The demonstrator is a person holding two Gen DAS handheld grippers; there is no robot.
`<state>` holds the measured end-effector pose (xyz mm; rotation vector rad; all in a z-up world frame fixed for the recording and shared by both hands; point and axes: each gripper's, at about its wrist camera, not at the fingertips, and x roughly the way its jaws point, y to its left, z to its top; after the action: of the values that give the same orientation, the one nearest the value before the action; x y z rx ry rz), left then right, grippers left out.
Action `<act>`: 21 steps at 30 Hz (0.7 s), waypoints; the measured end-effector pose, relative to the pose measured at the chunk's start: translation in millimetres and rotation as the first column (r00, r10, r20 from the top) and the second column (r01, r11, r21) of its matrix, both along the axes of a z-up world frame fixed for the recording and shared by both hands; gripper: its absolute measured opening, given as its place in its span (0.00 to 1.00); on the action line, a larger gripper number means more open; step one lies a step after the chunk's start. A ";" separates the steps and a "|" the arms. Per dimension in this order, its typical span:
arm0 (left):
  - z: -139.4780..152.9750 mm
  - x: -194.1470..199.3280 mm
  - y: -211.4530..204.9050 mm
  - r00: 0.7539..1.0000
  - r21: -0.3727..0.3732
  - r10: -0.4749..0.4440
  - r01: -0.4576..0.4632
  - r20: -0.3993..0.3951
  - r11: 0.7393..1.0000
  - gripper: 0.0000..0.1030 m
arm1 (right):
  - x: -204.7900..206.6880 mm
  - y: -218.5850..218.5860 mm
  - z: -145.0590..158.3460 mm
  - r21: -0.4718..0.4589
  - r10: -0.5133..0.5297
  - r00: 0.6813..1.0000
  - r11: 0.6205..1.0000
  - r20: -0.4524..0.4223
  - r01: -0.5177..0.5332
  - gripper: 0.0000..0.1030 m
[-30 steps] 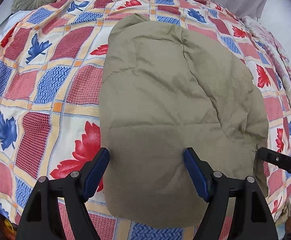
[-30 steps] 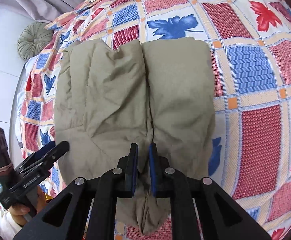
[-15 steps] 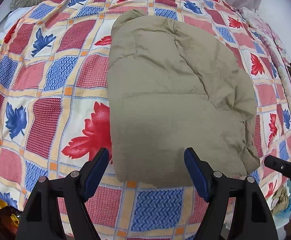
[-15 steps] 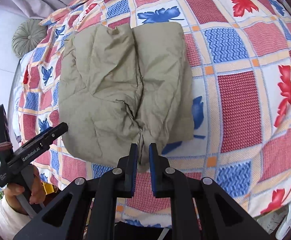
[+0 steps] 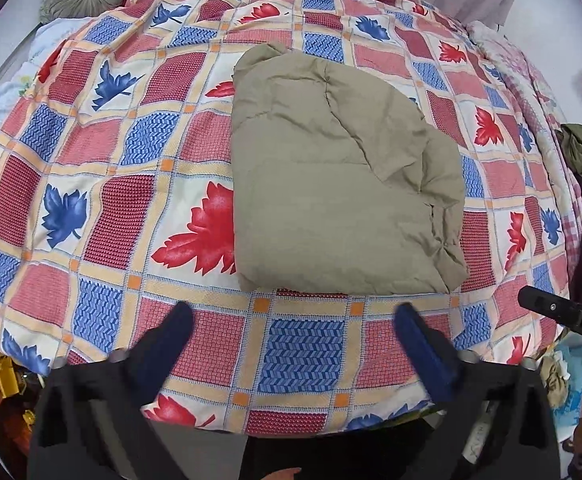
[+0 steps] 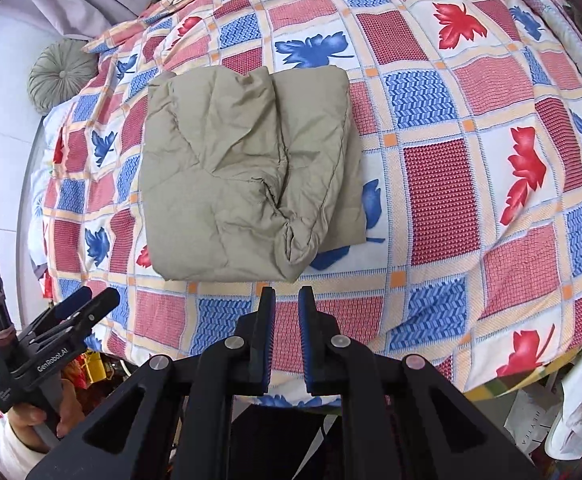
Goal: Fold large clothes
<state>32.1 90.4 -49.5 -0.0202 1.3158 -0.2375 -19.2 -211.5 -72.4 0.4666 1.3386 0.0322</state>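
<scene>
Risk: olive garment [image 5: 331,184] lies folded but puffy on the bedspread [image 5: 131,200], your left gripper [image 5: 291,344] opening empty, right gripper [image 6: 285,320] nearly closed on nothing, so the loose right-hand bunch may spring open unpressed.

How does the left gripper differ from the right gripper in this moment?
The left gripper has its jaws far apart and opening, while the right gripper is nearly shut. Both have blue pads, both are empty, and both hang clear of the folded olive garment.

Bright even light, fisheye-warped edges
</scene>
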 end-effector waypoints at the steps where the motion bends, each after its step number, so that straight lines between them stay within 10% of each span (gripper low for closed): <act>1: 5.3 -0.6 1.8 1.000 -0.005 0.007 -0.007 0.003 1.000 1.00 | -1.3 2.0 2.1 -0.002 0.004 1.000 1.000 0.001 -0.004 0.13; 11: 44.7 -3.1 7.7 0.995 0.058 0.034 -0.040 0.089 0.998 1.00 | 0.2 16.8 35.5 -0.040 0.029 0.997 0.999 0.075 -0.026 0.15; 15: 57.5 -4.7 5.8 0.987 0.145 0.029 -0.053 0.159 0.988 1.00 | 1.4 22.8 57.1 -0.084 0.030 0.989 0.996 0.142 -0.018 0.72; 21: 72.7 -5.9 10.7 0.981 0.134 0.057 -0.083 0.185 0.987 1.00 | 4.6 32.5 84.2 -0.155 0.042 0.977 0.988 0.211 -0.009 0.74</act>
<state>26.1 101.1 23.3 0.0736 1.1455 -0.0827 -14.5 -179.0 11.8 0.3065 1.1263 0.0008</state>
